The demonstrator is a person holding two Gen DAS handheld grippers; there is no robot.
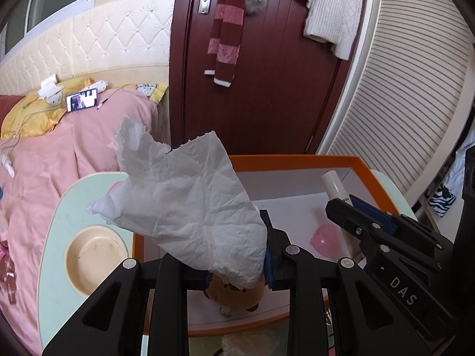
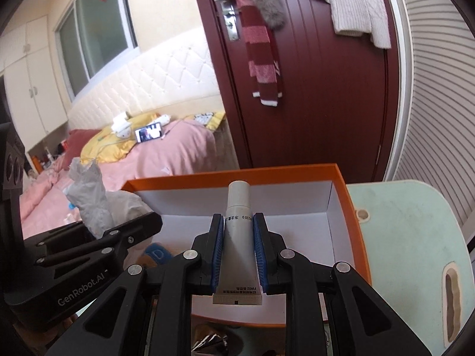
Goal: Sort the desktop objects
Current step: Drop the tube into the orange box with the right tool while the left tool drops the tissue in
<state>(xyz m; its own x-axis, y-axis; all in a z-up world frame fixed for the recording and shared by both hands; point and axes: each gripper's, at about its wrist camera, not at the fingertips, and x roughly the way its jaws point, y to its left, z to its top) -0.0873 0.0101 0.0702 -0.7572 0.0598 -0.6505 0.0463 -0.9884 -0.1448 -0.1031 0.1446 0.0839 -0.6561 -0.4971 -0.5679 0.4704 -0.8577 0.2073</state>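
Observation:
In the left wrist view my left gripper (image 1: 237,246) is shut on a crumpled white tissue (image 1: 184,204), which fans up and to the left and hides the left pad. It hangs over the near left corner of an orange box (image 1: 297,158) with a white inside. My right gripper (image 2: 237,222) is shut on a white tube (image 2: 238,195), cap pointing away, above the same box (image 2: 350,207). In the left wrist view the right gripper (image 1: 365,213) and its tube (image 1: 332,182) show at the right. In the right wrist view the left gripper (image 2: 130,228) and tissue (image 2: 89,204) show at the left.
The box stands on a mint-green table (image 1: 56,237) beside a cream bowl (image 1: 95,256). Inside the box lie a pink round thing (image 1: 325,238), a brown plush toy (image 1: 237,293) and a blue item (image 2: 156,253). A pink bed (image 1: 59,154) and a dark red door (image 1: 267,89) lie beyond.

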